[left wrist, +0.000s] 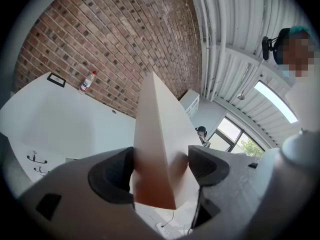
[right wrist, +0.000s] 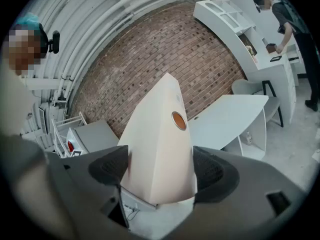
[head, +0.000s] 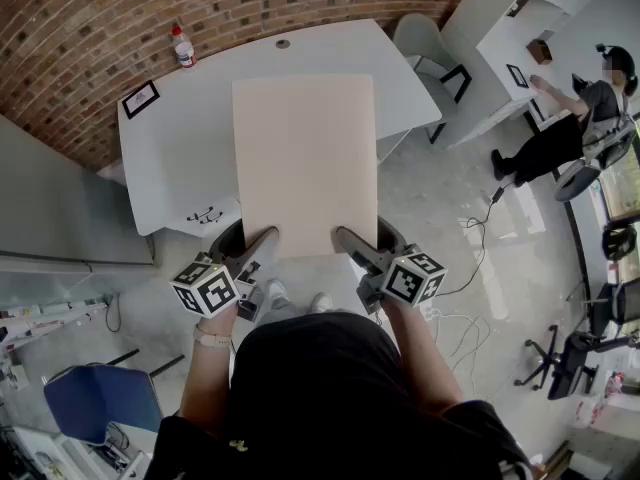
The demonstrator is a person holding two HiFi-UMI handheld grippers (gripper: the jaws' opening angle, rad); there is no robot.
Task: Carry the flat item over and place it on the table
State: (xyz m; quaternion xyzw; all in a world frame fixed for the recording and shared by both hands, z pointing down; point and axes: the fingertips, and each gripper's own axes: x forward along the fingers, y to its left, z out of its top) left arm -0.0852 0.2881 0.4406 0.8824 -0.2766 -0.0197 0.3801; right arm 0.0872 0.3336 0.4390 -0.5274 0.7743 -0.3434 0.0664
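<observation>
On the bench [head: 180, 158], the left strip lies open, save a bottle [head: 183, 46] at the far left corner and a framed card [head: 140, 98] just nearer. The board [head: 305, 163] spans the middle, and a chair [head: 425, 43] flanks the far right corner.

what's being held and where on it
The flat beige board, by its near edge: left gripper near one corner, right gripper near the other.

pale beige flat board [head: 304, 163], level, over white table [head: 175, 133]
</observation>
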